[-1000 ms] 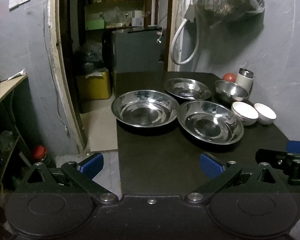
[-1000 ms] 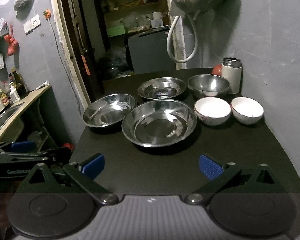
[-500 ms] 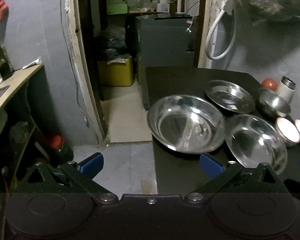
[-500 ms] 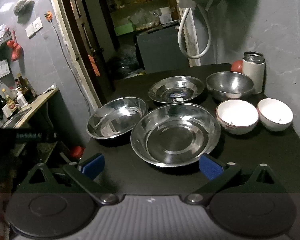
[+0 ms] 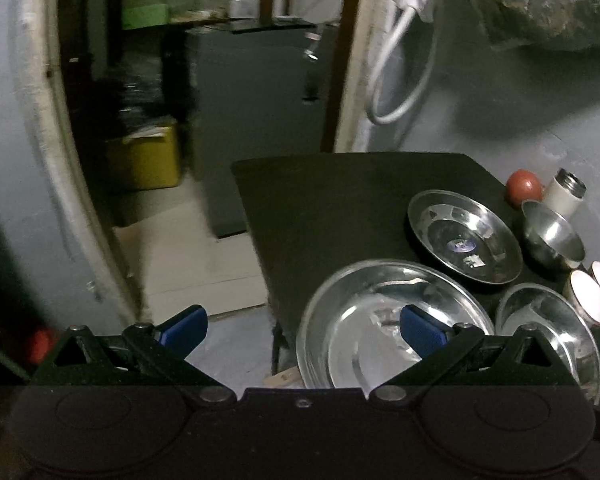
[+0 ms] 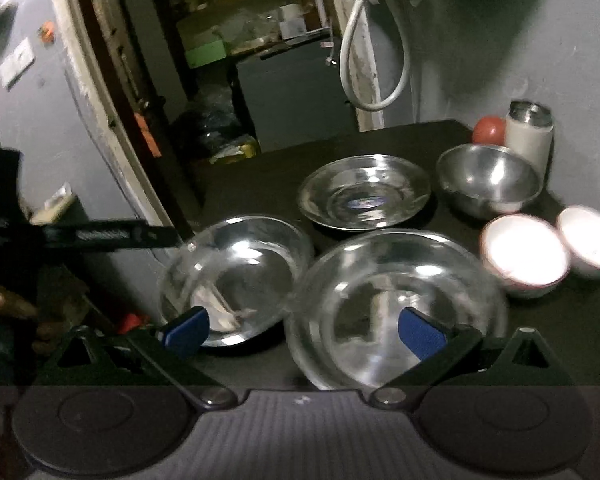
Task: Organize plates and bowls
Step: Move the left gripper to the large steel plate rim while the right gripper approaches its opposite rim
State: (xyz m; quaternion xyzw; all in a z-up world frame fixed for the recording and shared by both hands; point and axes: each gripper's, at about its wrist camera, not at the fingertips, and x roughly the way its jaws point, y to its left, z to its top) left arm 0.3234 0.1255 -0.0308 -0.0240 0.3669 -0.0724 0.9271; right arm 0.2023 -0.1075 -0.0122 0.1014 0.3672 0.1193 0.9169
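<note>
Three steel plates [image 6: 396, 300] sit close together on the black counter [image 6: 580, 320], a steel bowl [image 6: 488, 184] and two white bowls [image 6: 524, 256] to their right. Left gripper [image 5: 300, 326] and right gripper [image 6: 302, 328] both gape wide, empty, above the near plates.

Steel plates on the dark tabletop [image 5: 320, 200], seen past the left gripper [image 5: 302, 326]

Its blue fingers [image 5: 422, 328] stand wide apart, one over the nearest large steel plate [image 5: 352, 340]; a smaller plate [image 5: 464, 236], a steel bowl [image 5: 554, 238] and two white bowls [image 5: 588, 298] lie beyond.
</note>
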